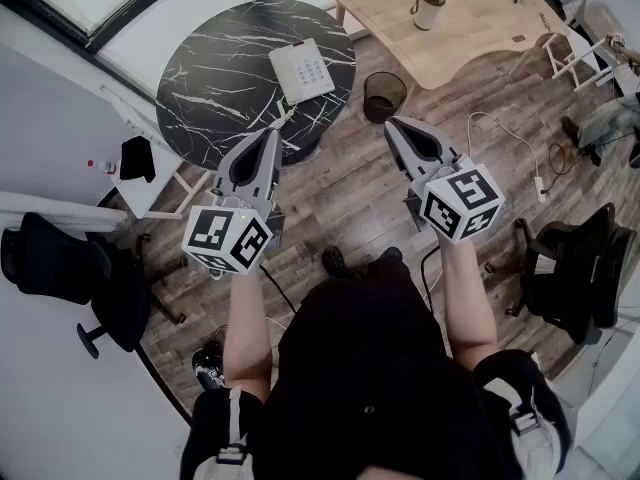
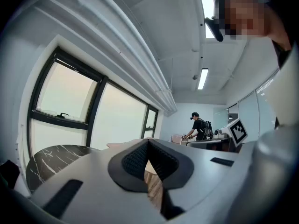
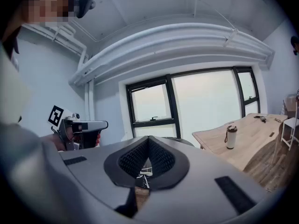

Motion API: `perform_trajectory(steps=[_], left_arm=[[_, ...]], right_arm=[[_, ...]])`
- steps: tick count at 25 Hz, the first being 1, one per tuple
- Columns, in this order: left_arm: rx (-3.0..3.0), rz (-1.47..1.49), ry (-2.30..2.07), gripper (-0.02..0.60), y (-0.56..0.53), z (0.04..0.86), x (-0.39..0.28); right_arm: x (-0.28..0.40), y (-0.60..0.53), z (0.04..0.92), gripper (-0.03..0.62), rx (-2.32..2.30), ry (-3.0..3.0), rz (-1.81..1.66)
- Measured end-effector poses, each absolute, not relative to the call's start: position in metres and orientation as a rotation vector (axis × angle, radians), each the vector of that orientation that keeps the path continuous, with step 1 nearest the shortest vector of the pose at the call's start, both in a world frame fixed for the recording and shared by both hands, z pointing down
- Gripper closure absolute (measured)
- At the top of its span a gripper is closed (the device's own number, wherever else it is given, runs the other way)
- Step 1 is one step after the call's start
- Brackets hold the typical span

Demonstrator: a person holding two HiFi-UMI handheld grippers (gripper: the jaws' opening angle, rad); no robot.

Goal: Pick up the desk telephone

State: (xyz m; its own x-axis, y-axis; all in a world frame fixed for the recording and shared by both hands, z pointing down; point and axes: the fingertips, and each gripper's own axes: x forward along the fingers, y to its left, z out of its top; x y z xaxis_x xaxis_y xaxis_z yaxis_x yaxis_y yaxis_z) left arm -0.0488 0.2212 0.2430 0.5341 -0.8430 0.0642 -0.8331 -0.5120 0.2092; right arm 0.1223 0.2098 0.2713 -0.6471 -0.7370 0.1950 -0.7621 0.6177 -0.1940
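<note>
Since neither gripper has reached it yet, direction matters. Two tables: a round marble table [image 1: 200, 88] ahead-left and a wooden table [image 1: 470, 28] far right. One desk telephone [image 1: 302, 70] lies on the marble table's right part, its long axis running roughly away from the person. Two grippers, both closed and empty. The left gripper [image 1: 279, 128] is nearer, with the phone just ahead of its tip. The right gripper [image 1: 392, 126] is over the floor, with the phone to its front-left.
</note>
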Motion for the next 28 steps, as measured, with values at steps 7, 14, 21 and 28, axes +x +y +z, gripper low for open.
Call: perform_trajectory(steps=[7,14,21,28], left_arm=[[2.585,-0.046,-1.399,0.568,0.223,0.247,-0.065],[2.591,-0.037,-1.382,0.567,0.226,0.251,-0.075],[2.547,0.014,-1.369,0.568,0.216,0.276,-0.077],[2.513,0.056,-1.407,0.567,0.180,0.289,-0.085]], right_arm=[[0.107,0.209,0.273,0.565,1.310,-2.690,0.379],[0.099,0.218,0.274,0.565,1.305,-2.685,0.364],[0.103,0.211,0.289,0.565,1.327,-2.666,0.371],[0.091,0.170,0.303,0.565,1.215,-2.693,0.369]])
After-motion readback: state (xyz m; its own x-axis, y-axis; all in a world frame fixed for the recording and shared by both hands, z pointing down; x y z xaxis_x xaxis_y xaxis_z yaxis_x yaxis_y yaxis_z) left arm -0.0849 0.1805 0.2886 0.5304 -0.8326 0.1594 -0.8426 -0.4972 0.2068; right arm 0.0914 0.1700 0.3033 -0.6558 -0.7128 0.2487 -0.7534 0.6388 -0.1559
